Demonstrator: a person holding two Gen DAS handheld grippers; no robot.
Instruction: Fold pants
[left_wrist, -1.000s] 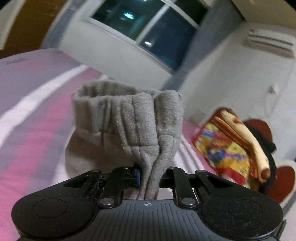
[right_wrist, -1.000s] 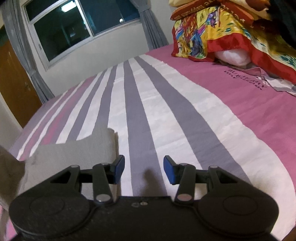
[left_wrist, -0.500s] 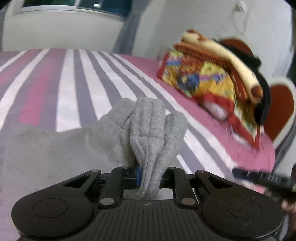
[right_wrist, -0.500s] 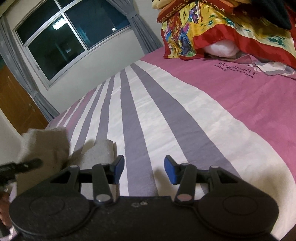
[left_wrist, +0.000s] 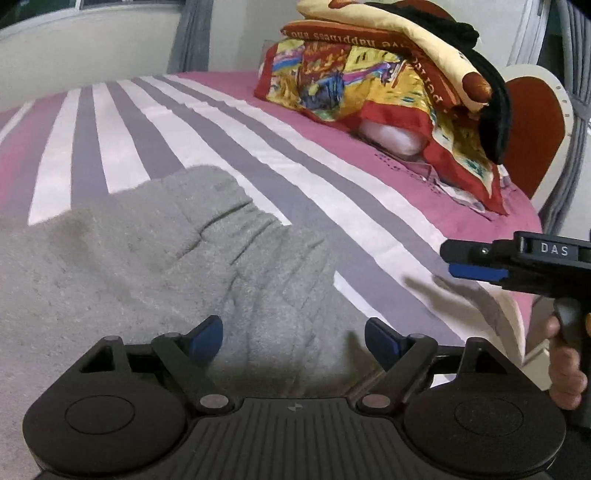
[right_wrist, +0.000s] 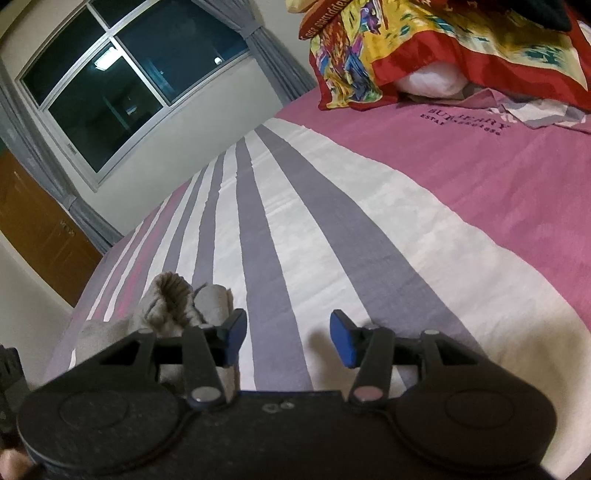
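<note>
Grey sweatpants (left_wrist: 155, 266) lie flat on the striped bed sheet (left_wrist: 258, 155), their gathered elastic waistband toward the right. My left gripper (left_wrist: 293, 334) hovers just over that waistband. Its jaws are opening and stand wide, with cloth below the gap and no pad pressing on it. In the right wrist view the pants (right_wrist: 177, 306) bunch up at the lower left. My right gripper (right_wrist: 288, 332) stands open over bare grey and white stripes with nothing between its fingers. The right gripper (left_wrist: 476, 266) also shows at the right edge of the left wrist view, held by a hand (left_wrist: 565, 365).
A pile of colourful bedding and pillows (left_wrist: 388, 92) sits at the head of the bed, before a red heart-shaped headboard (left_wrist: 532, 122). A dark window (right_wrist: 122, 85) with grey curtains and a wooden door (right_wrist: 33, 229) lie beyond the far side. The bed's edge runs near the right hand.
The left gripper swung right and down with the bunched waistband, then let it go; the cloth now lies on the bed. The right gripper has barely shifted.
</note>
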